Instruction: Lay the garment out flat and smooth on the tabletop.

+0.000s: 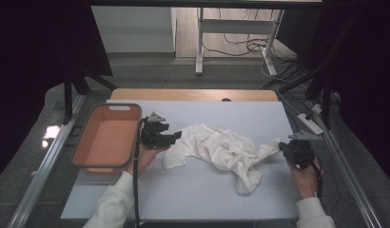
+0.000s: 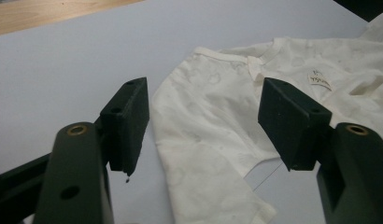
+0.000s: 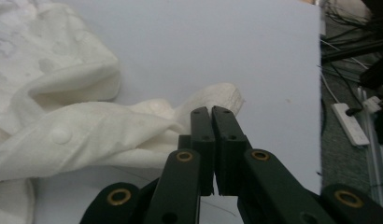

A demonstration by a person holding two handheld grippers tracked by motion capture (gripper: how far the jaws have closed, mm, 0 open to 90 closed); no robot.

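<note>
White shirt: our right gripper clamped on a sleeve end, left gripper jaws apart astride the other sleeve; we should close squarely.

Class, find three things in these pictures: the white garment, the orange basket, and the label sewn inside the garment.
white garment [image 1: 221, 149], high view, middle of the crumpled body.
orange basket [image 1: 118, 108], high view, far rim.
label [image 2: 319, 78], left gripper view, centre of the small tag.

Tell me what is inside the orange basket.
Nothing shows inside the orange basket: its bare floor is in plain sight. Its near wall hides a strip of the floor. The white garment lies outside, on the table.
</note>
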